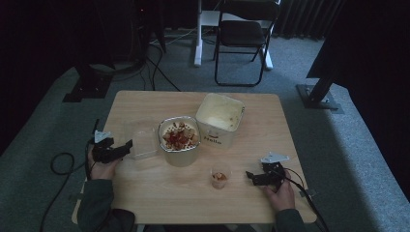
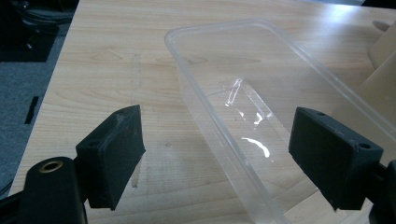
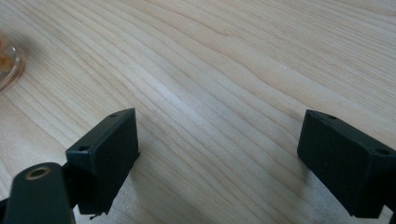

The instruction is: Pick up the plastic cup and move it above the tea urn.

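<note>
At far left of the high view, the left gripper (image 1: 126,145) is held low over the table (image 1: 145,193) near its left edge, jaws pointed right toward the clear plastic tub (image 1: 140,139). In the left gripper view the jaws are spread wide w/ nothing between the pads; the near corner of the clear plastic tub (image 2: 261,116) is seen in the gap between them, one long wall running toward the lower right. Whether the pads touch the tub can't be told. The tub looks empty, standing flat on the wood.

Just right of it, a pale container of food (image 1: 179,141) is seen, w/ red and brown pieces on top; it stands touching or nearly touching the tub. Right of and slightly behind that, a cream bucket (image 1: 220,121) is stood, marked "Hello" on its front, w/ pale contents inside.

In front of those, approx. mid-table toward the near edge, a small clear cup (image 1: 220,177) w/ orange-brown bits is placed. Its rim (image 3: 8,60) is caught blurred at the left edge of the right gripper view.

At right, the right gripper (image 1: 249,176) is held low on the table, jaws aimed left toward the cup, near it but apart. In the right gripper view the jaws are spread wide, empty, w/ bare wood grain between them.

Beyond the table, a black folding chair (image 1: 241,34) is seen on grey carpet.
</note>
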Motion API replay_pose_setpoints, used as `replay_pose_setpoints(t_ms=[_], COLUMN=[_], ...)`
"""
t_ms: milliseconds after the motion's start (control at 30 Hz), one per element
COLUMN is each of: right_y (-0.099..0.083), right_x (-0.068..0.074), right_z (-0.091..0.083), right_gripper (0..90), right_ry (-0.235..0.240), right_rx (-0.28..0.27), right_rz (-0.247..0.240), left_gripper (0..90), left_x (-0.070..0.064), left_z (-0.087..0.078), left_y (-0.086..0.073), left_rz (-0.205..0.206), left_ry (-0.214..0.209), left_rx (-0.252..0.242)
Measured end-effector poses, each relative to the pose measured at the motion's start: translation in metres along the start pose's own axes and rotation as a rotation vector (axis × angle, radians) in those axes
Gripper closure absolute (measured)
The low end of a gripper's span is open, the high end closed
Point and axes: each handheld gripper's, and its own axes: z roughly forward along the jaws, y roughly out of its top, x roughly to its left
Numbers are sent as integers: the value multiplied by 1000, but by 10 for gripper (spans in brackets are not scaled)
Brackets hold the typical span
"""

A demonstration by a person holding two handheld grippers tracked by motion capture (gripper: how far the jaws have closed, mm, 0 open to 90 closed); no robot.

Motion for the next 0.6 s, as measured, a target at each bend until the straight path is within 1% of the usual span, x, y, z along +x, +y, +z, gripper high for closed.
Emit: replay_pose_setpoints(t_ms=[67, 133, 233, 367, 500, 600], right_y=[0, 0, 0, 0, 0, 0], right_x=[0, 0, 0, 0, 0, 0], right_z=[0, 0, 0, 0, 0, 0], right_gripper=[122, 122, 122, 122, 122, 122], right_ry=[0, 0, 0, -1, -1, -1], right_rx=[1, 1, 1, 1, 0, 0], right_rz=[1, 1, 1, 2, 3, 2], left_gripper=[183, 182, 183, 183, 182, 183], left_x=[-2, -3, -5, -7, -10, -13], left_z=[0, 0, -1, -3, -6, -7], left_y=[-1, -1, 0, -2, -3, -5], left_rz=[1, 12, 6, 6, 6, 13], left_ry=[-2, -3, -8, -15, -24, -26], left_rx=[3, 5, -2, 5, 0, 12])
